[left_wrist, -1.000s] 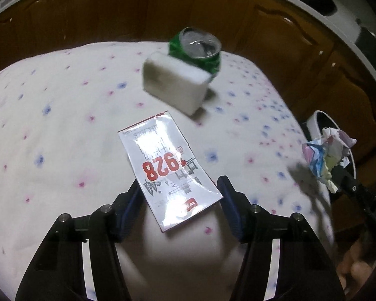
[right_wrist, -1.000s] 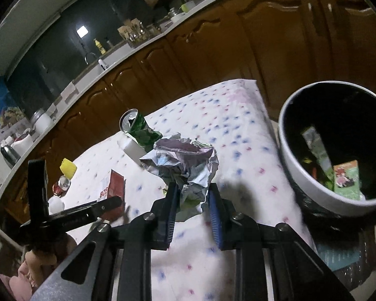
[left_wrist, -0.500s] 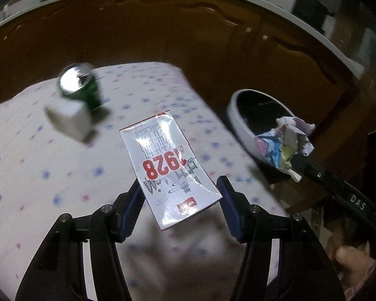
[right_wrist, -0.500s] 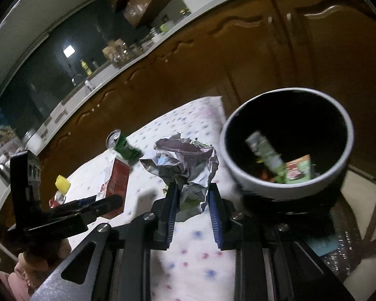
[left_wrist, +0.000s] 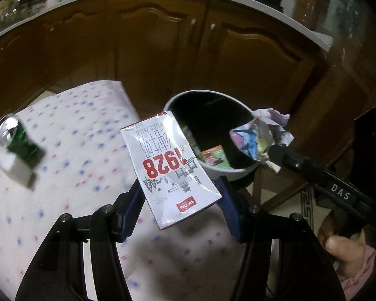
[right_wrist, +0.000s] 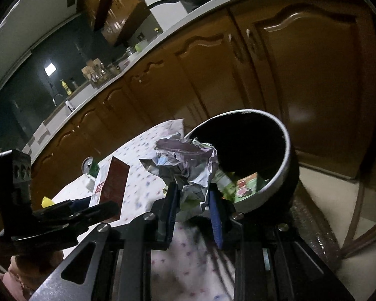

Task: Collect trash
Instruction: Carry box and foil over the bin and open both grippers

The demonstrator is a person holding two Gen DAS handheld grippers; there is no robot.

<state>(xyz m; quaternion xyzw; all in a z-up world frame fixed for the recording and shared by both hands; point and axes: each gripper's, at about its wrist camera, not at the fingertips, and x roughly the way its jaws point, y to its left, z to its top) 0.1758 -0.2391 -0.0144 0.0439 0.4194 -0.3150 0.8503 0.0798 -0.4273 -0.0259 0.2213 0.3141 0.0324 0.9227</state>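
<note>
My left gripper [left_wrist: 180,200] is shut on a flattened white milk carton [left_wrist: 169,169] marked 1928, held in the air over the table's right edge, next to the trash bin [left_wrist: 228,173]. My right gripper [right_wrist: 193,198] is shut on a crumpled paper ball [right_wrist: 185,163], held just before the bin's rim [right_wrist: 285,155]. In the left wrist view the paper ball [left_wrist: 260,135] hangs over the bin's right rim. The carton [right_wrist: 110,183] and left gripper [right_wrist: 95,209] show at the left of the right wrist view. The bin holds several scraps, one a green and red pack [left_wrist: 214,156].
A dented green can [left_wrist: 16,138] leans on a white block [left_wrist: 13,171] at the left of the dotted tablecloth [left_wrist: 70,155]. Brown cabinet doors [left_wrist: 250,57] stand behind the bin. A yellow object [right_wrist: 47,202] lies far left on the table.
Both grippers have swung right toward the bin with their loads. The bin now fills more of both views, and the can and block have slid to the left edge.
</note>
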